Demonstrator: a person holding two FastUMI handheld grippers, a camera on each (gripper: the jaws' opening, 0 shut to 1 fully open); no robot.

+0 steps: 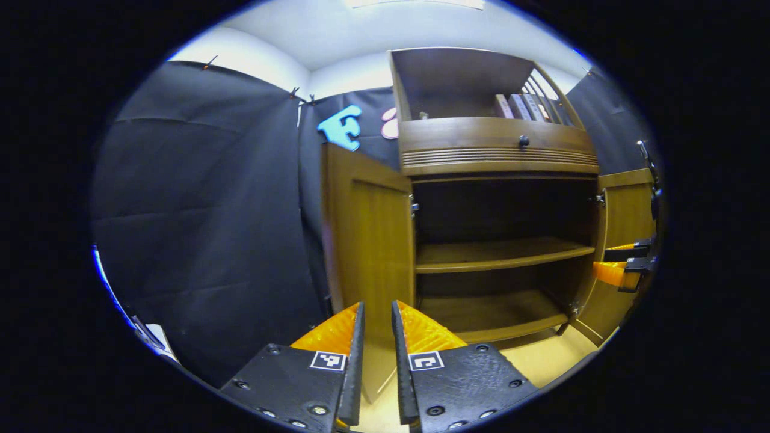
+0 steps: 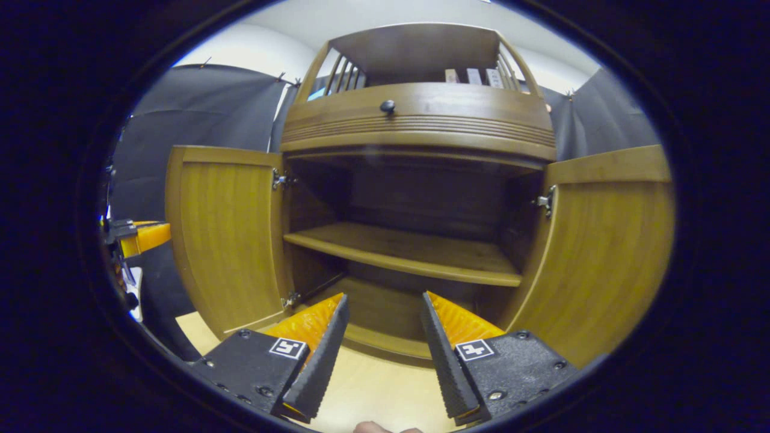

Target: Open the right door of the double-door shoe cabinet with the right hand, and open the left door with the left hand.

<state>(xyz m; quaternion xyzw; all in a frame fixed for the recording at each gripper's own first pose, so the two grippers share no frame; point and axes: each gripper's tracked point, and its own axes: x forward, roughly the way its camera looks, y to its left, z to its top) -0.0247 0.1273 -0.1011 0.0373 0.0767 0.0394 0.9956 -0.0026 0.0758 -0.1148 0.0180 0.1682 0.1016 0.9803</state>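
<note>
The wooden shoe cabinet [image 2: 421, 120] stands in front of me with both doors swung outward. In the left gripper view the left door [image 1: 370, 240] stands just past my left gripper [image 1: 378, 316]; its fingers are a narrow gap apart, with nothing between them. In the right gripper view my right gripper [image 2: 385, 304] is wide open and empty, facing the cabinet's inside between the left door [image 2: 228, 240] and the right door [image 2: 601, 252]. The right gripper [image 1: 604, 260] also appears beside the right door [image 1: 625, 210] in the left gripper view.
Inside is a bare middle shelf [image 2: 409, 252] above a bottom board [image 1: 493, 313]. Over the doors sits a drawer with a dark knob [image 2: 388, 106], and books [image 1: 523, 107] stand on the top shelf. The pale floor [image 2: 373, 385] lies below.
</note>
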